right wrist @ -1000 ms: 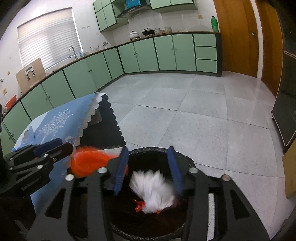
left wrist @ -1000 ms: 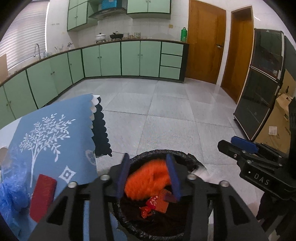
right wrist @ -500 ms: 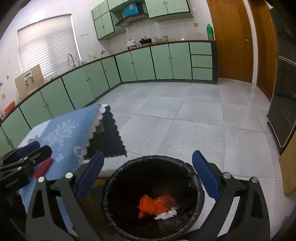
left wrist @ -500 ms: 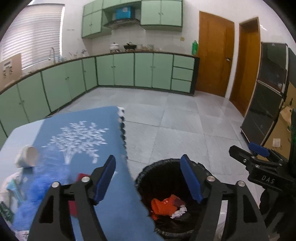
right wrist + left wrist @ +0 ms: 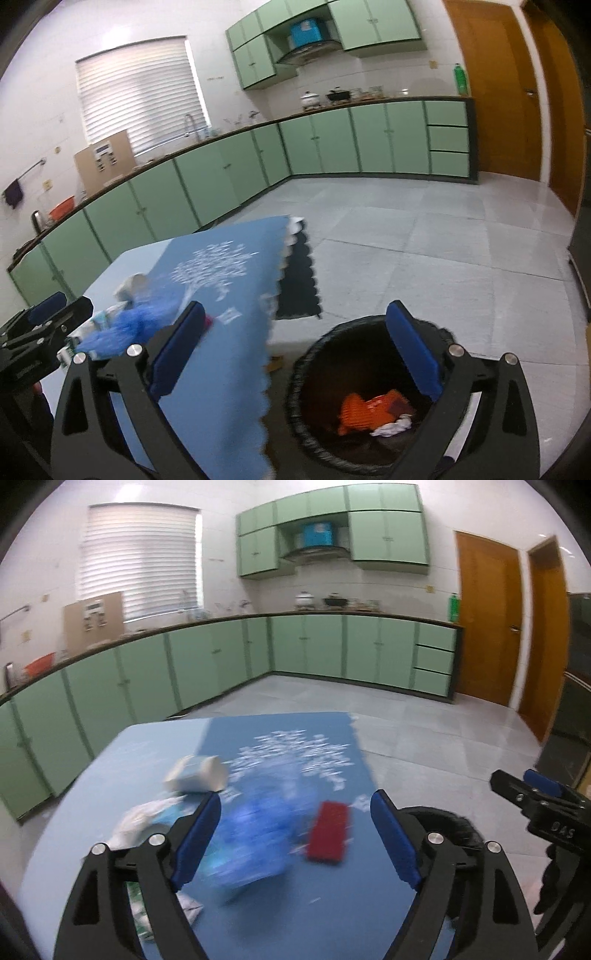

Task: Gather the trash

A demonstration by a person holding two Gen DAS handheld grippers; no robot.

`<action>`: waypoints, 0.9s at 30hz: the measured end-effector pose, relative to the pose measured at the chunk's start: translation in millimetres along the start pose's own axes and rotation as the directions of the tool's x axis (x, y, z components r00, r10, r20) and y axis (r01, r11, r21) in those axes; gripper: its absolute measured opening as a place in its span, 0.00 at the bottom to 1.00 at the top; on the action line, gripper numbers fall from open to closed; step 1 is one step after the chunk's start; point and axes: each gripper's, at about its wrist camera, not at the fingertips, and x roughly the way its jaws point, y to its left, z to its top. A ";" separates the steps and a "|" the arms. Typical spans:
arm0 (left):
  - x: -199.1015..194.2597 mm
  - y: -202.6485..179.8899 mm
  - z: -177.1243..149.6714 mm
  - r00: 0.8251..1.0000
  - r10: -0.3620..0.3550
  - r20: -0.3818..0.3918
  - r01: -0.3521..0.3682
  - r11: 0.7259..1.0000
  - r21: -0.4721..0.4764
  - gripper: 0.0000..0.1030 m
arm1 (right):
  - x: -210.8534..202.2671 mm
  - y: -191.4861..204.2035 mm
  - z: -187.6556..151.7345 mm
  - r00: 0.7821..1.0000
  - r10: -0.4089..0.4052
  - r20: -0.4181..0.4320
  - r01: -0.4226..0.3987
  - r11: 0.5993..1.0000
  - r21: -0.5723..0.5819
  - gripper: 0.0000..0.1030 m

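**Collection part done: bin holds some trash, table not cleared**

Table [image 5: 147, 746] carries the remaining trash: blue bag [image 5: 255, 834], white cup [image 5: 195, 775], red packet [image 5: 328, 830], wrappers. Bin [image 5: 314, 369] beside it holds orange and white scraps [image 5: 373, 410]. Left gripper [image 5: 295, 834] and right gripper [image 5: 295, 350] both spread wide, empty.

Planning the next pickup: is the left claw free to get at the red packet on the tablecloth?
Probably yes. The left claw is open and empty, and the red packet lies flat and uncovered between its fingers' line of sight. The crumpled blue bag sits just beside it and might get nudged.
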 end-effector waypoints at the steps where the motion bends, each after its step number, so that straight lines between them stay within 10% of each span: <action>1: -2.4 9.0 -5.1 1.000 0.028 -0.002 -0.028 1.000 -0.012 0.79 | 0.6 6.1 -1.1 1.000 0.006 -0.002 -0.006 1.000 -0.007 0.93; 11: -2.4 66.7 -51.3 0.989 0.131 -0.067 -0.136 0.988 -0.078 0.79 | 7.9 68.4 -17.1 0.996 0.080 -0.039 -0.084 0.992 -0.092 0.93; 27: 26.9 80.4 -83.2 0.981 0.080 -0.176 -0.092 0.994 -0.061 0.74 | 20.7 86.0 -34.5 0.990 0.103 -0.098 -0.113 0.987 -0.110 0.93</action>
